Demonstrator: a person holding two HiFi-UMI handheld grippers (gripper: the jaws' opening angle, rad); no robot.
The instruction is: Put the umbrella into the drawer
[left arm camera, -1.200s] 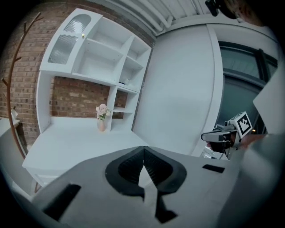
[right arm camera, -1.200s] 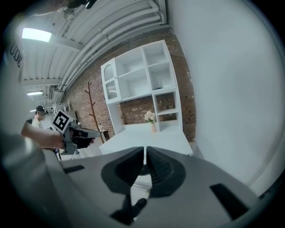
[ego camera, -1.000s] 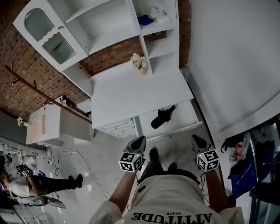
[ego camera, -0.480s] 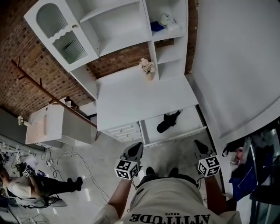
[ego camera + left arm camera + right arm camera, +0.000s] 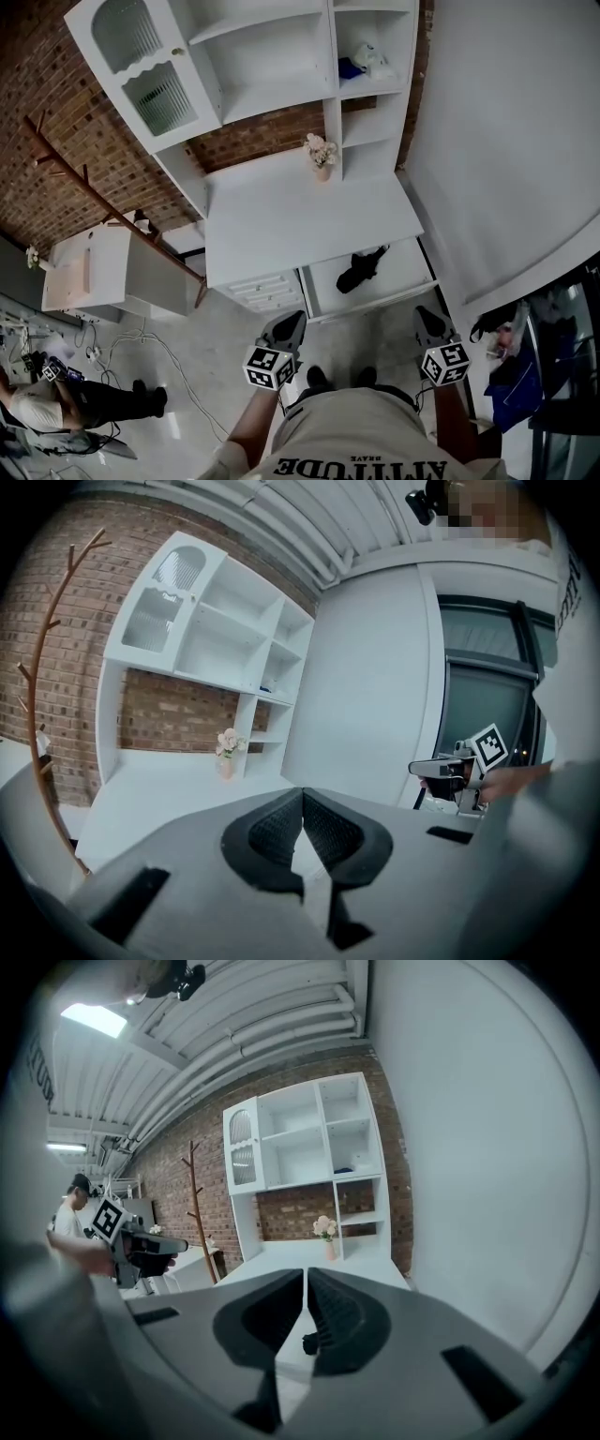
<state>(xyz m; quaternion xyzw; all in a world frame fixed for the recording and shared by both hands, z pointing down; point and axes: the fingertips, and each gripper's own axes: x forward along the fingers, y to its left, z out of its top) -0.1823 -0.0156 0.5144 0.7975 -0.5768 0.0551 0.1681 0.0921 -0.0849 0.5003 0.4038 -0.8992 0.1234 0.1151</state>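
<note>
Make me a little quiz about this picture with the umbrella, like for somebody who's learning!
1. True or false: the umbrella lies in the open drawer.
2. What stands on the desk? A) flowers in a vase B) a lamp C) a book
3. Fill in: the left tongs and the right tongs are both ____ and hold nothing.

Key: 1 true; 2 A; 3 shut.

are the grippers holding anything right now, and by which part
Nothing is held. The left gripper and the right gripper are both shut and empty; the umbrella lies loose in the open drawer, apart from both.
</note>
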